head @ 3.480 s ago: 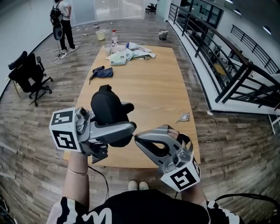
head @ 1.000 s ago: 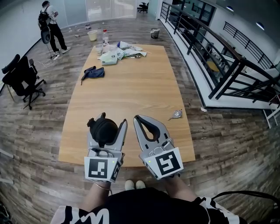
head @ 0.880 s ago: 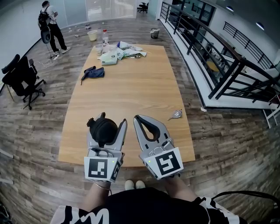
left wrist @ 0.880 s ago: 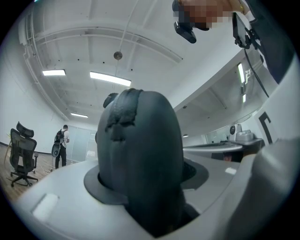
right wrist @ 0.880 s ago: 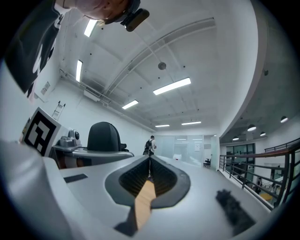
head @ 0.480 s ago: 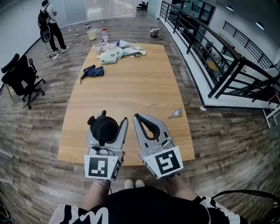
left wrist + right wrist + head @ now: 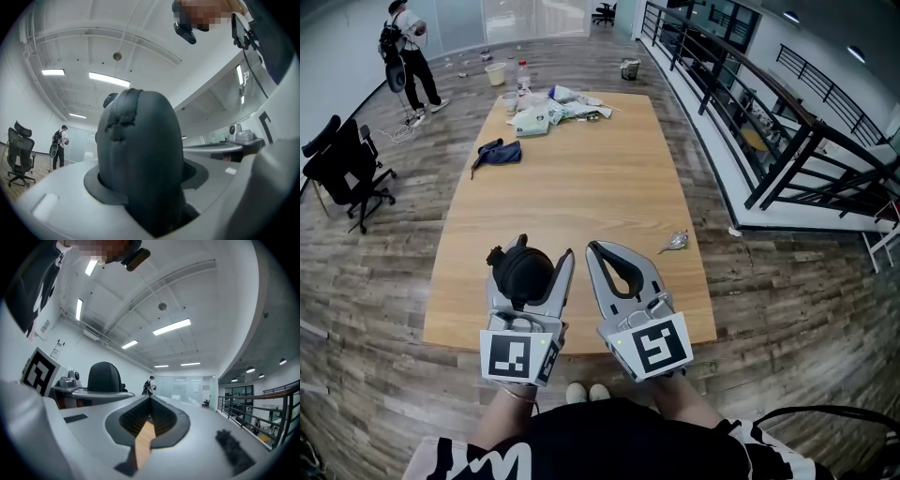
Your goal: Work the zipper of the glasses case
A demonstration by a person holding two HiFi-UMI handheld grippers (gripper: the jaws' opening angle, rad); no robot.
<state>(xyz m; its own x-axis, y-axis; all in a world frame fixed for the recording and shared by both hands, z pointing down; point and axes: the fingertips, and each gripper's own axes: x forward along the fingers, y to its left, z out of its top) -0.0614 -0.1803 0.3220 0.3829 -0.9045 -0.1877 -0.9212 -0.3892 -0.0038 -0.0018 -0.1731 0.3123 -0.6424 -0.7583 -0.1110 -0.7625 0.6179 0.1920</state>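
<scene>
The black glasses case (image 7: 523,270) stands upright between the jaws of my left gripper (image 7: 531,262), which is shut on it above the near end of the wooden table (image 7: 581,197). In the left gripper view the case (image 7: 140,150) fills the middle, its rounded top with a zipper seam pointing up. My right gripper (image 7: 592,247) is held beside it on the right, apart from the case, jaws shut with nothing between them. The right gripper view shows its shut jaws (image 7: 150,398) and the case (image 7: 104,376) off to the left.
A crumpled silver wrapper (image 7: 675,241) lies near the table's right edge. A dark blue cloth (image 7: 499,152) and a pile of bags and bottles (image 7: 553,105) sit at the far end. A black office chair (image 7: 342,169) and a person (image 7: 401,52) are at the left, a railing (image 7: 769,122) at the right.
Earlier the two grippers lay sideways with the right tips at the case. Now both point forward side by side, the right one clear of the case. Over the last second little has moved.
</scene>
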